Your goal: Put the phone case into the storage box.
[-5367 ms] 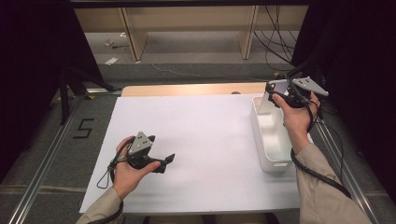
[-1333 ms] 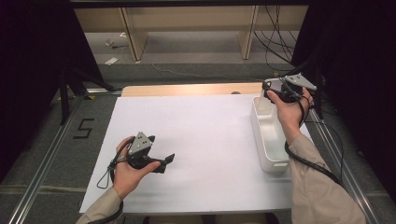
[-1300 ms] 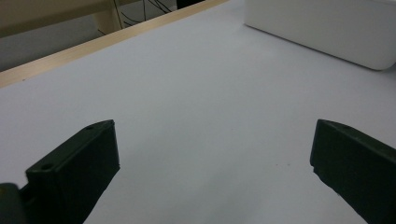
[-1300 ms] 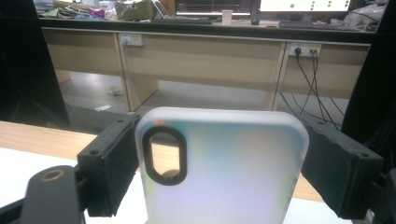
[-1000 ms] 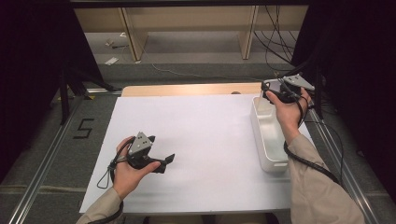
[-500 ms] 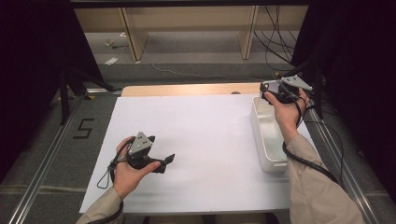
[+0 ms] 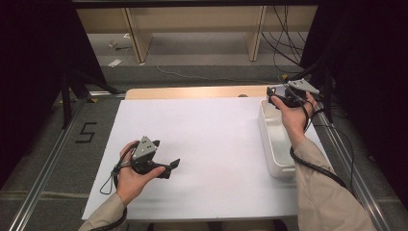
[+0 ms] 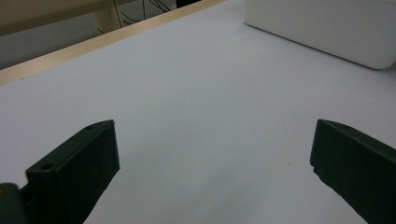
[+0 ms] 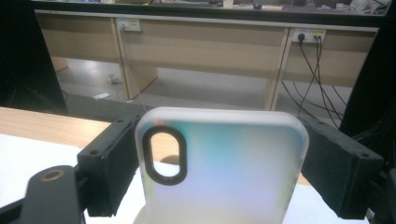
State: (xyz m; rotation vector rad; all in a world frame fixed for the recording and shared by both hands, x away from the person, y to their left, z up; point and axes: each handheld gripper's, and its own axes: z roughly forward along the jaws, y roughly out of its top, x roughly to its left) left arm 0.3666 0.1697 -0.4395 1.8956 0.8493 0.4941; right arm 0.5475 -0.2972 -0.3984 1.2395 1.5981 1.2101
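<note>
A translucent phone case (image 9: 233, 177) with a pearly sheen and a black-ringed camera cutout stands upright between my right gripper's (image 9: 217, 126) jaws, which press on its two long edges. In the high view that right gripper (image 7: 272, 97) hovers over the far end of a white bin (image 7: 267, 134) at the table's right side. My left gripper (image 7: 172, 166) rests low on the white sheet (image 7: 211, 134) near the front left, pointing right. In the left gripper view its jaws (image 8: 215, 125) stand wide apart with only bare sheet between them.
The white bin (image 8: 327, 32) lies ahead of my left gripper. A wooden table edge (image 7: 192, 92) runs along the back, with shelving and cables on the floor behind. Dark curtains flank both sides.
My right hand has drifted slightly left over the bin's far end with the case still held. The left hand has stayed put.
</note>
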